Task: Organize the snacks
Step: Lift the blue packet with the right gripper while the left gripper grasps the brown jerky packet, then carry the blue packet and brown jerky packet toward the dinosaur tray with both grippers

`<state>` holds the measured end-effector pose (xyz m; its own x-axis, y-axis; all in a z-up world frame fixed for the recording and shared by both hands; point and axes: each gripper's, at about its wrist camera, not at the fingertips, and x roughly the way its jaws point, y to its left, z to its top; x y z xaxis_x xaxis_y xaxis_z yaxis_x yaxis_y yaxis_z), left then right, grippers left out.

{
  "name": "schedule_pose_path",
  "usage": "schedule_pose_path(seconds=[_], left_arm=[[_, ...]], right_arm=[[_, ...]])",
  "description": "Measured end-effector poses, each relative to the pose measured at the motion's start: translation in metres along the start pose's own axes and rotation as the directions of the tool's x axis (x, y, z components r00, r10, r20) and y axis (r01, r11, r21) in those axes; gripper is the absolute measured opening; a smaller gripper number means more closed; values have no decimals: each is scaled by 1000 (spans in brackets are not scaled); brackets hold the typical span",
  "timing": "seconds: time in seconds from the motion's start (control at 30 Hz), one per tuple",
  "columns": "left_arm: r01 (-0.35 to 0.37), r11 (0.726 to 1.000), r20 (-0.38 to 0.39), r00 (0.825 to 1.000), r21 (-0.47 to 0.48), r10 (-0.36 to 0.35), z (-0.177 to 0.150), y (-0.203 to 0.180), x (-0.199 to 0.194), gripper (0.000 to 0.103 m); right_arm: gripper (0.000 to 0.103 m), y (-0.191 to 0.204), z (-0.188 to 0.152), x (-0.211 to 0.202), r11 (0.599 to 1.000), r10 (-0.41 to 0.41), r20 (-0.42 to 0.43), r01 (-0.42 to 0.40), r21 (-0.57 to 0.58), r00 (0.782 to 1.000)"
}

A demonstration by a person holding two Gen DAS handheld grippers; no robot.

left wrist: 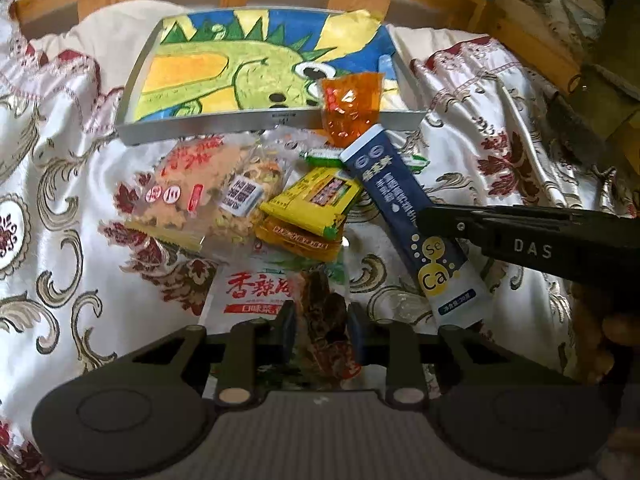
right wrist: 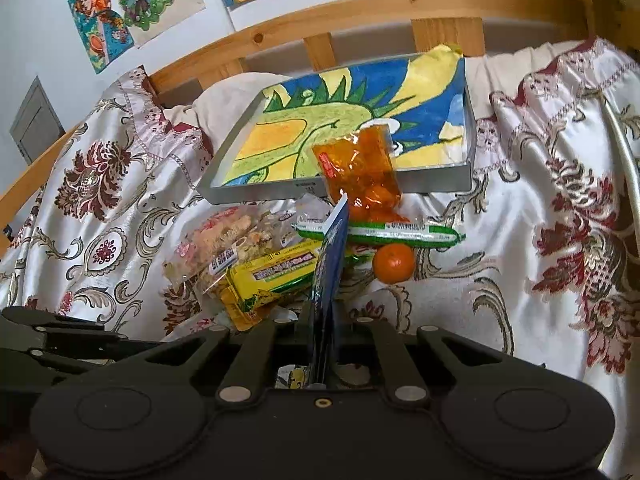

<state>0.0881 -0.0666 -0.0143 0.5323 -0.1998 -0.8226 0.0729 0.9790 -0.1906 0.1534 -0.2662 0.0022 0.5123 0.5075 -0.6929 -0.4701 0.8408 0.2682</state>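
One long navy sachet [left wrist: 412, 224] slants from the tray's [left wrist: 264, 126] near rim toward the lower right, clamped mid-length by the right gripper [left wrist: 428, 220]. The tray holds only the top of an orange candy bag [left wrist: 348, 108]. Left gripper [left wrist: 322, 326] pinches a spicy snack pouch [left wrist: 276, 292].

Right wrist view: sachet edge-on, pointing at the tray.

My bed [right wrist: 532, 208] wears a white satin cover with dark red flowers. Toward its wooden headboard [right wrist: 360, 12] sits a shallow grey tray [left wrist: 256, 126]. Nearer me, mid-cover, lie a clear noodle packet [left wrist: 200, 192], a green sausage stick [right wrist: 384, 234] and a tangerine [right wrist: 394, 263]
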Motion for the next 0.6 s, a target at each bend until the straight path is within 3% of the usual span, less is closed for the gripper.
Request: schedule_pose_path(seconds=[0.1,0.27,0.3,0.33,0.4,0.5,0.6], left_arm=[[0,1000,0,1000,4,0,0,0,-2,15],[0,1000,-36,999,-28,-1,-2,6,5,21],[-11,1000,-27,1000,-24,10,-1,6,5,33],[-17,1000,-27,999,-21,17,0,5,5,55],[-31,999,-30,999,-32,30,2,5,6,76],[-30,1000,-21,999,-1,30,4,-3,9,82],[-38,998,-61,997,51,41,7,-13,21,83]], right_arm=[[7,3,0,-4,1000,-1,16,1,-23,1000],[7,6,0,-3,999,-2,10,2,-39,1000],[7,6,0,-3,999,-2,10,3,-39,1000],[7,6,0,-3,999,-3,10,3,-38,1000],[7,6,-1,-2,999,-4,8,4,-38,1000],[7,4,-1,-1,999,-6,1,6,-33,1000],[7,3,-1,0,1000,-6,-3,6,-30,1000]])
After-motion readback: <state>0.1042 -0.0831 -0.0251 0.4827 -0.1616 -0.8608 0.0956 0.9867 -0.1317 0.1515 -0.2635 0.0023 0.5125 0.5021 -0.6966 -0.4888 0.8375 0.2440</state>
